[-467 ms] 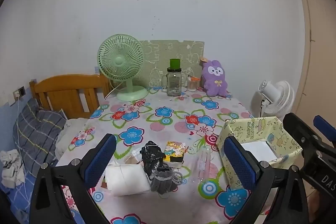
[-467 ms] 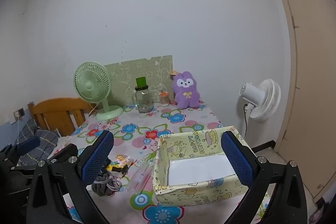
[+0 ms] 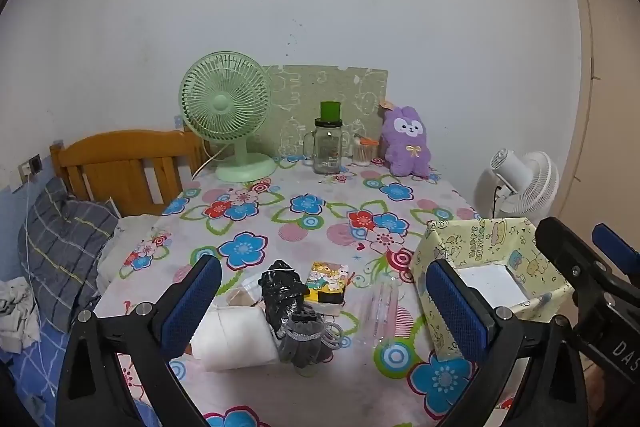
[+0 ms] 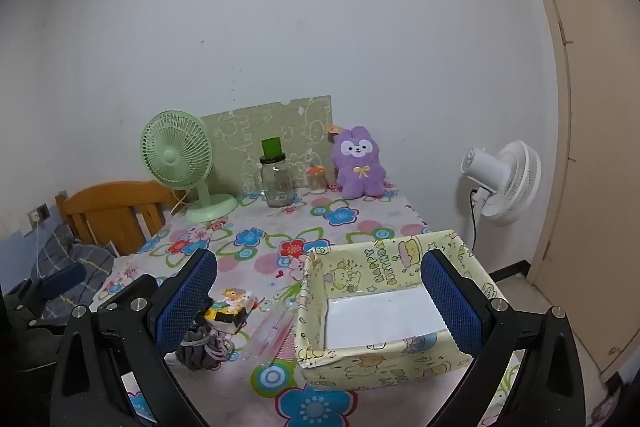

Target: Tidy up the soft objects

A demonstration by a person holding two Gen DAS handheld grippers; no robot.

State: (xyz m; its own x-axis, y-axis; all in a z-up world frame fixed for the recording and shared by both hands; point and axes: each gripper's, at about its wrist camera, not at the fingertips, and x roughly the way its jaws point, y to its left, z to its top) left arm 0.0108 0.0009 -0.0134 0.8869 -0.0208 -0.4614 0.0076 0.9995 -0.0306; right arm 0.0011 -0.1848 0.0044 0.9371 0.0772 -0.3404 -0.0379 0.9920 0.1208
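Both hand-held grippers, left (image 3: pixel 320 303) and right (image 4: pixel 318 301), spread, empty. White cloth (image 3: pixel 236 339): light, limp; pinch a raised fold at centre.

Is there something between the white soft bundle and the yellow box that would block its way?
Yes. The black bag, grey hair ties and clear pouch lie between the white bundle and the yellow box.

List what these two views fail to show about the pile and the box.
- White cloth: left view, near corner behind the left gripper finger; right view, fully hidden.
- Black bag: right view, behind the right gripper finger.
- Clear packet: contents unreadable.
- Box: left view, right side blocked.
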